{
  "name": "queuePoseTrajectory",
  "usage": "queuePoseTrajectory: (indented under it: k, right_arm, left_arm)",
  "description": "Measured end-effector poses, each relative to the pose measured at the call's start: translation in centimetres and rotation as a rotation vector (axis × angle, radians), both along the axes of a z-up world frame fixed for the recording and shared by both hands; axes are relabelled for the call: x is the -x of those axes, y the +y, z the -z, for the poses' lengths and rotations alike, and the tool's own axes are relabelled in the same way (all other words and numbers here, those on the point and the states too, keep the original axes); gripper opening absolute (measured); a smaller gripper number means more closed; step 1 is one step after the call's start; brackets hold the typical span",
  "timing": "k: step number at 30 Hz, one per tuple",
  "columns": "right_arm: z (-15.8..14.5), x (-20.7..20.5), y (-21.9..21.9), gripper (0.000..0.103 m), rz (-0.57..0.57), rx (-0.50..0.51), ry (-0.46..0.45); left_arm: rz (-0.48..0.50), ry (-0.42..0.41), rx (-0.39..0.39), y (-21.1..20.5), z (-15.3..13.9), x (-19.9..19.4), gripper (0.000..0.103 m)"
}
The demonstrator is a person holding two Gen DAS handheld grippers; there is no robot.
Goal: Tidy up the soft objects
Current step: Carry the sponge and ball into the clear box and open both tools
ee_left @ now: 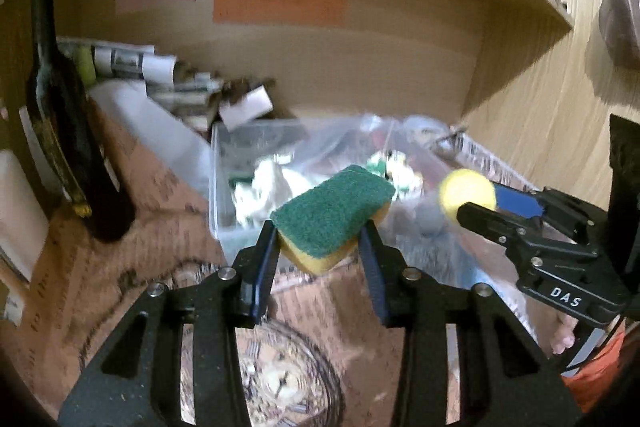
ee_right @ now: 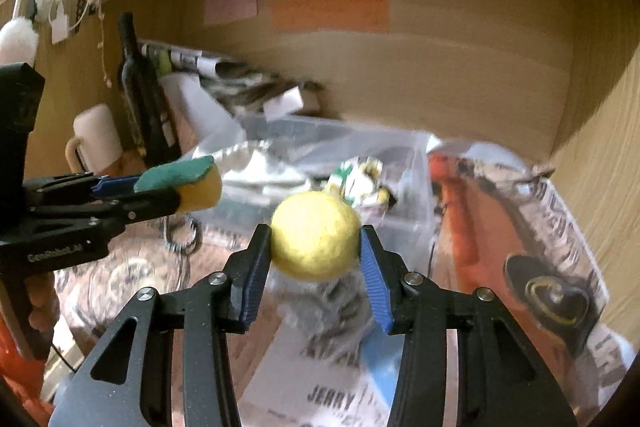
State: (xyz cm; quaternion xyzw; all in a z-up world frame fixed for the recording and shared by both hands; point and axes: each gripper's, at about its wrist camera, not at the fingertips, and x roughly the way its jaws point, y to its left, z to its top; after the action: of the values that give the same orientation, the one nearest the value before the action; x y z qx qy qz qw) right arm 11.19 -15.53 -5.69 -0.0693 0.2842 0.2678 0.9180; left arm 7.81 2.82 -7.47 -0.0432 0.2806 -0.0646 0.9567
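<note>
My left gripper [ee_left: 320, 239] is shut on a yellow sponge with a green scouring top [ee_left: 334, 213], held in the air in front of a clear plastic bin [ee_left: 216, 183]. The left gripper and sponge [ee_right: 188, 181] also show at the left of the right wrist view. My right gripper [ee_right: 314, 243] is shut on a yellow felt ball [ee_right: 314, 235], held above the bin's [ee_right: 420, 167] near edge. The ball [ee_left: 466, 193] and right gripper [ee_left: 476, 207] also show at the right of the left wrist view.
The bin sits in a wooden shelf alcove and holds white cloth [ee_left: 264, 187] and mixed items. A dark wine bottle [ee_left: 68, 131] stands at the left. Rolled papers [ee_left: 132, 61] lie behind. Printed paper and an orange item [ee_right: 468, 219] lie at the right. Coloured notes [ee_left: 280, 3] are on the back wall.
</note>
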Motion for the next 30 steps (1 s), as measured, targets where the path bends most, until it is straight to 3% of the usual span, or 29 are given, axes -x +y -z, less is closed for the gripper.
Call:
queuePoseTrajectory:
  k: [6,11,20,30]
  right_arm:
    - [-1.3,-1.8,0.5,0.041,0.003,-0.023,-0.037]
    - [-1.5,-3.6,1.3,0.041,-0.003,-0.019,-0.038]
    - [1.0,-6.5,3.5,0.041,-0.021,0.032,0.036]
    - [2.8,-7.8,4.1,0.043,-0.024,0.064,0.088]
  left_arm:
    - [0.001,-0.024,-0.004,0.3,-1.4,-1.9,0.041]
    - [0.016,0.014,-0.014,0.3,-0.7,-4.1,0.041]
    - [0.022,0.115,-0.032,-0.1,2.2,-7.7,0.04]
    - [0.01,0.151,-0.032,-0.3,2.9,-8.5,0.042]
